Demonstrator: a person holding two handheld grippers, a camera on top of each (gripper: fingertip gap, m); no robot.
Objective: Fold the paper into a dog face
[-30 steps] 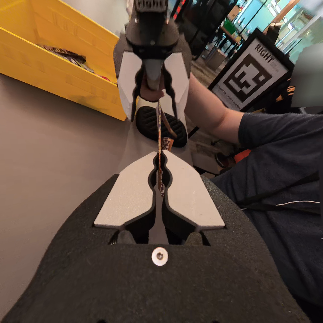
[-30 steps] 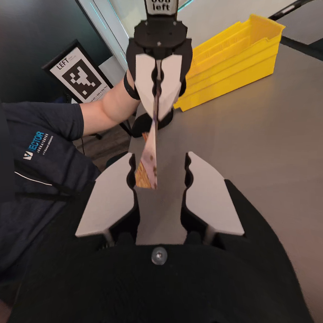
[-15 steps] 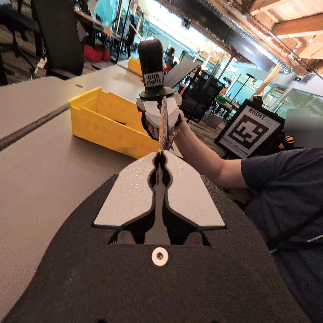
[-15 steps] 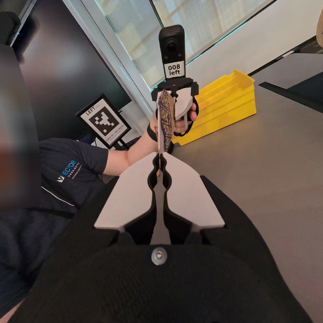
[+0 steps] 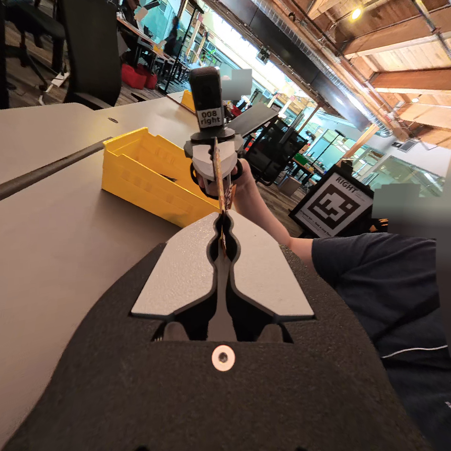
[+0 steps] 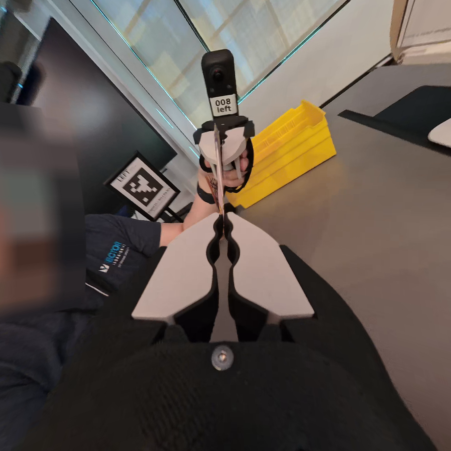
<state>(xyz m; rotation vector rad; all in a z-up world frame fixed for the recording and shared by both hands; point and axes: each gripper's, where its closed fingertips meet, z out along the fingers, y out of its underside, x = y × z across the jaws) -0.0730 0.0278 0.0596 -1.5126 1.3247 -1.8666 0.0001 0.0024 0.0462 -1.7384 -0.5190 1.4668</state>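
1. Left gripper [image 5: 223, 217]: fingers [image 5: 185, 266] closed to a narrow slit, tips pinching one end of the paper [image 5: 220, 180].
2. Right gripper [image 6: 223, 216]: fingers [image 6: 263, 268] likewise nearly together, tips pinching the opposite end of the paper [image 6: 218, 170].
3. Paper: patterned sheet, seen edge-on in both views. It spans the gap between the two grippers, held in the air above the table [image 5: 61, 244] and clear of its surface. How far it is folded cannot be determined from this angle.
4. Gripper alignment: the two units face each other tip to tip. In the left wrist view the right gripper [image 5: 214, 161] appears beyond the paper; in the right wrist view the left gripper [image 6: 223, 146] does.
5. Bin [image 5: 146, 175]: yellow, open-topped, standing on the grey table behind the grippers, apart from the paper.
6. Marker boards: one framed black-and-white board [image 5: 332, 205] stands off the table edge near the person's right arm; a second [image 6: 142, 188] stands near the left arm.
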